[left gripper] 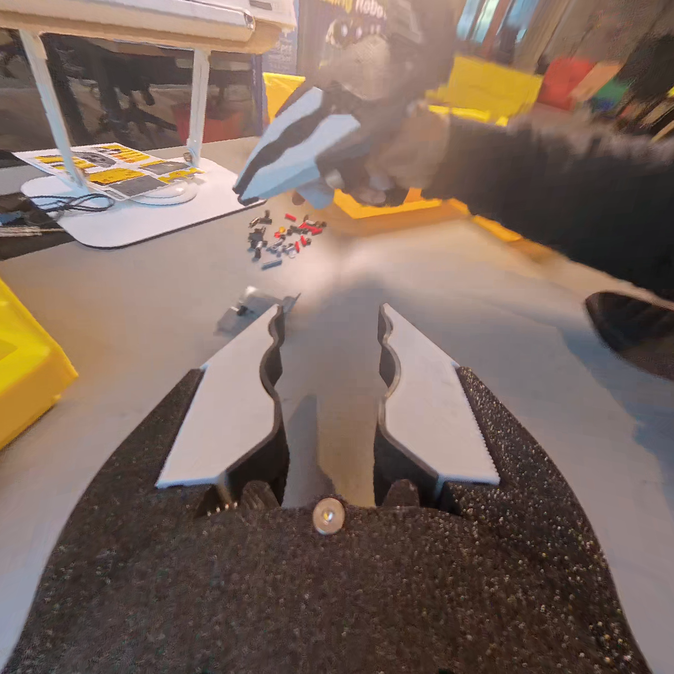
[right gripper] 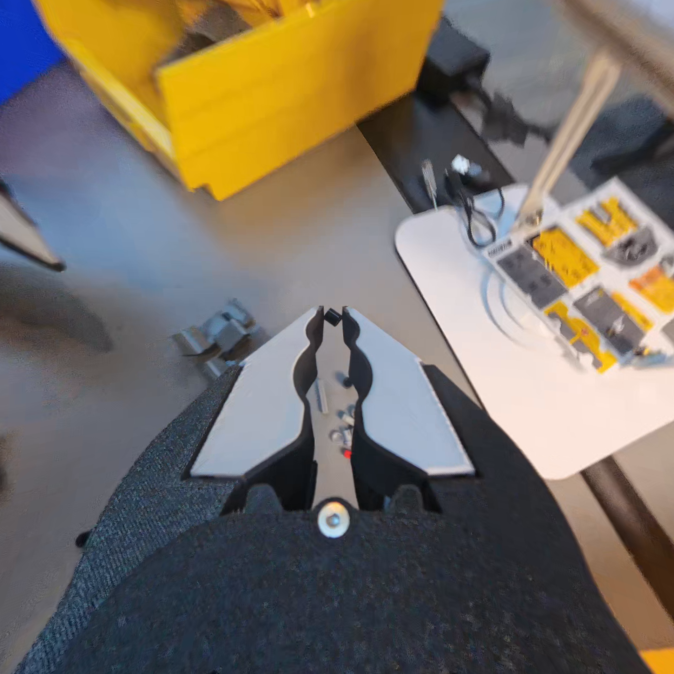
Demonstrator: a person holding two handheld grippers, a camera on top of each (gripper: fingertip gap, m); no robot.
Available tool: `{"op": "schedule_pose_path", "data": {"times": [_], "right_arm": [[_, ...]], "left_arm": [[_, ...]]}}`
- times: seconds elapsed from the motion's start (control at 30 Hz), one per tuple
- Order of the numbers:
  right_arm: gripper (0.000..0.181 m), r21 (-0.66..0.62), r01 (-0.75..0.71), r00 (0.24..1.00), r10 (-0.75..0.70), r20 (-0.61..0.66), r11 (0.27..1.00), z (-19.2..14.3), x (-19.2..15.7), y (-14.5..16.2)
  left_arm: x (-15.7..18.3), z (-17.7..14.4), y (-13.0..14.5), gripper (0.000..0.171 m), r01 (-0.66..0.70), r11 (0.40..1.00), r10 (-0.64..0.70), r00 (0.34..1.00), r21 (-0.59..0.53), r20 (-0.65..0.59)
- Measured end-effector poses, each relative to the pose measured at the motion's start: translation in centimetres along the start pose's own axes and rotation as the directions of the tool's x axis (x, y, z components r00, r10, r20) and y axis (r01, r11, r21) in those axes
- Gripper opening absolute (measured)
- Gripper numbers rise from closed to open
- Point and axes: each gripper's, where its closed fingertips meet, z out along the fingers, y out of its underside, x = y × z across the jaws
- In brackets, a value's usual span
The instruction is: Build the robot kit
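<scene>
Your left tool (left gripper: 330,310) hangs above the grey tabletop (left gripper: 437,328) with its two fingers spread wide and nothing between them. Just beyond its left fingertip lies a small grey assembly (left gripper: 251,310) of building pieces, close to the tip; whether they touch cannot be told. Farther ahead a scatter of small black, grey and red pieces (left gripper: 284,237) lies on the tabletop.

Your right tool (right gripper: 332,315) is nearly closed, its tips pinching a small black piece (right gripper: 332,316). In the left wrist view that tool (left gripper: 251,193) hovers just above the scatter, tips pointing down, with your gloved hand behind it. Through the gap between its fingers you see a few loose pieces (right gripper: 341,423) on the tabletop below. The grey assembly (right gripper: 219,335) sits to the left of the fingers, a yellow bin (right gripper: 273,91) stands beyond, and a white mat (right gripper: 492,364) with a printed sheet (right gripper: 591,273) lies to the right.
</scene>
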Motion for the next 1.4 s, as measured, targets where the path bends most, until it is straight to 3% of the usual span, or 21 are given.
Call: {"op": "schedule_pose_path", "data": {"times": [0.13,0.3,0.4,0.5,0.7,0.9,1.0,1.17,1.3,1.4], "right_arm": [[0.009,0.243,0.370,0.925,-0.379,-0.014,0.897,-4.6,-8.1,-2.6],[0.009,0.319,0.603,0.790,-0.604,-0.106,0.731,-8.1,-16.0,-2.6],[0.009,0.330,0.670,0.733,-0.664,-0.149,0.665,-9.1,-18.5,-2.9],[0.009,0.323,0.703,0.703,-0.690,-0.175,0.634,-9.7,-19.3,-3.1],[0.009,0.322,0.733,0.671,-0.715,-0.197,0.599,-10.0,-20.2,-3.7],[0.009,0.328,0.735,0.669,-0.715,-0.204,0.594,-10.1,-20.5,-3.9],[0.011,0.388,0.644,0.749,-0.646,-0.145,0.660,-10.4,-20.8,-4.2],[0.016,0.505,0.316,0.896,-0.428,0.119,0.803,-11.7,-21.1,-4.7],[0.012,0.489,0.166,0.909,-0.325,0.260,0.856,-12.0,-21.4,-4.6],[0.010,0.443,0.066,0.902,-0.244,0.357,0.894,-11.8,-21.6,-4.1]], "left_arm": [[1.7,-1.0,-2.4,0.044,0.285,0.953,-0.254,0.938,0.105,-0.238],[4.1,-1.9,-4.0,0.037,0.602,0.798,-0.489,0.679,0.034,-0.548],[5.8,-2.3,-4.2,0.033,0.654,0.755,-0.522,0.554,-0.049,-0.649],[7.2,-2.9,-4.7,0.029,0.652,0.753,-0.509,0.488,-0.091,-0.709],[7.9,-3.1,-4.7,0.008,0.648,0.755,-0.502,0.469,-0.103,-0.726],[8.1,-3.5,-4.9,0.006,0.637,0.764,-0.484,0.466,-0.098,-0.741],[8.4,-3.8,-5.2,0.005,0.582,0.812,-0.413,0.524,-0.041,-0.745],[9.0,-4.5,-5.5,0.005,0.387,0.916,-0.207,0.681,0.106,-0.702],[9.7,-4.6,-5.5,0.006,0.238,0.953,-0.066,0.765,0.187,-0.640],[10.0,-4.2,-5.0,0.006,0.042,0.969,0.098,0.840,0.244,-0.533]]}}
